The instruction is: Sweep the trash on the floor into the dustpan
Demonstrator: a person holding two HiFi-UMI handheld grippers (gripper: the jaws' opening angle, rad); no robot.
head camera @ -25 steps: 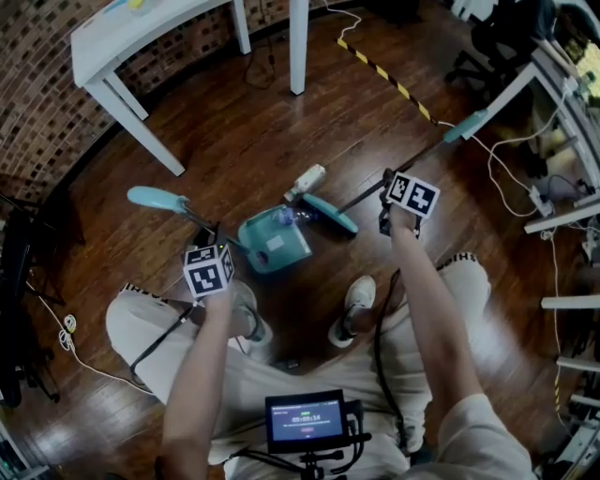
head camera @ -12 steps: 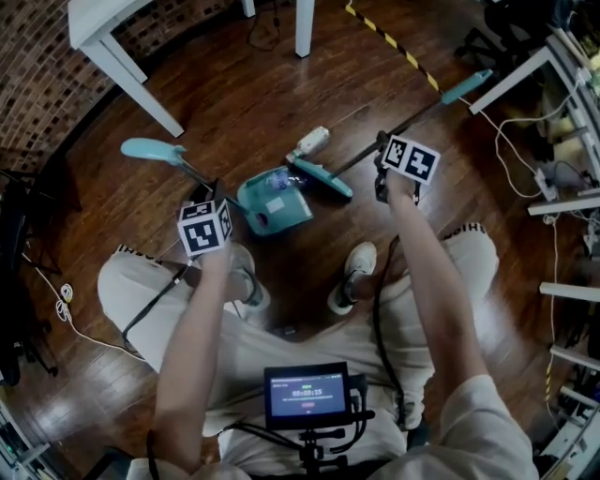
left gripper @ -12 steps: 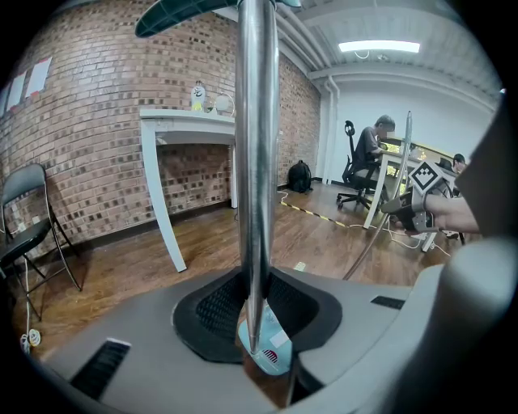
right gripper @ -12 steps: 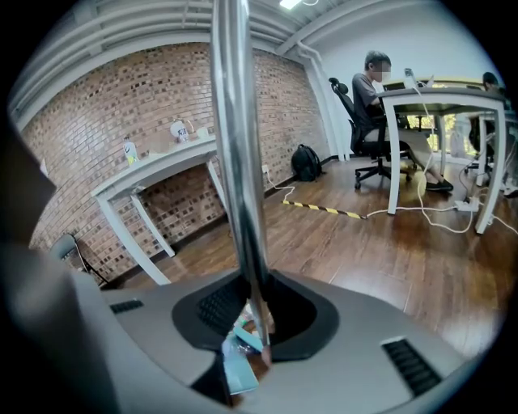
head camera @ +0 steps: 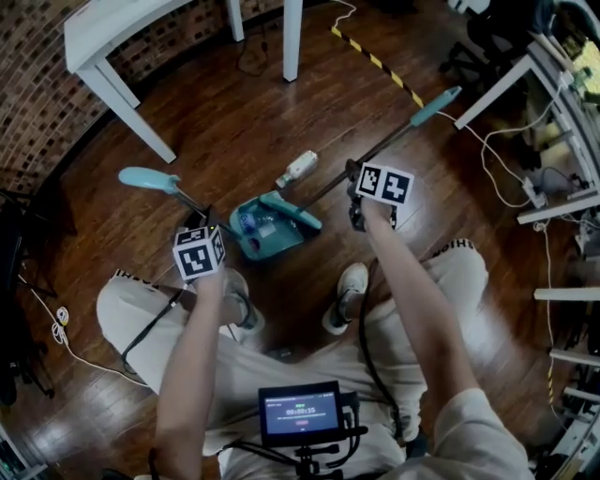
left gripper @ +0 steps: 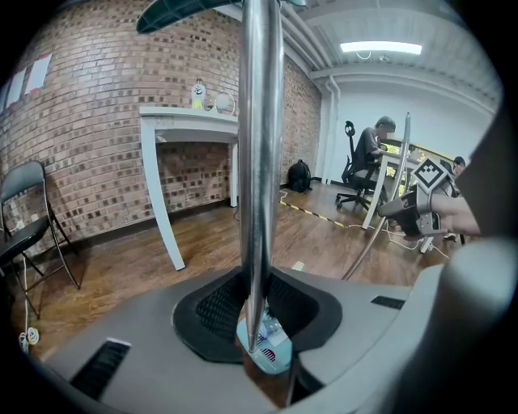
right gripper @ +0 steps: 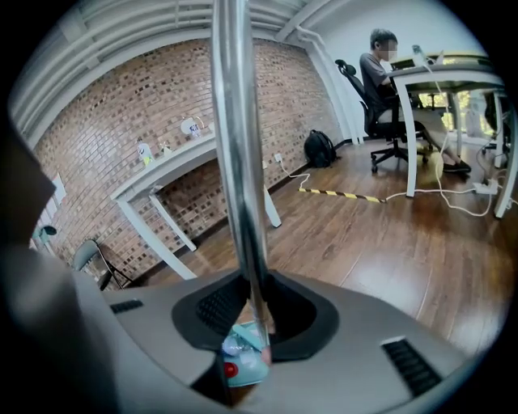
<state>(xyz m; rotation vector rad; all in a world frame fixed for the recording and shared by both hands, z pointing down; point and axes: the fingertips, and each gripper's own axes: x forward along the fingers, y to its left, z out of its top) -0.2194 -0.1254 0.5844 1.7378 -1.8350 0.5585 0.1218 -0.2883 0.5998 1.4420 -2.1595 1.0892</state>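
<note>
- White desk [head camera: 103, 28]: stands well beyond the left hand-held gripper [head camera: 208, 225], against the brick wall [head camera: 37, 112]. A bottle [left gripper: 198, 93] stands upright on its top.
- Folding chair [left gripper: 24, 182]: left of that hand-held gripper, near the wall.
- Yellow-and-black floor tape [head camera: 375, 58]: beyond the right hand-held gripper [head camera: 356, 199], running diagonally across the wooden floor [head camera: 244, 122].
- White cable [right gripper: 401, 195]: on the floor ahead of the right hand-held gripper, at the end of the tape.
- Backpack [right gripper: 320, 149]: far ahead, at the foot of the wall.
- Seated person [right gripper: 380, 73]: on an office chair [right gripper: 356, 93] at a second desk [right gripper: 453, 71], ahead and to the right.
</note>
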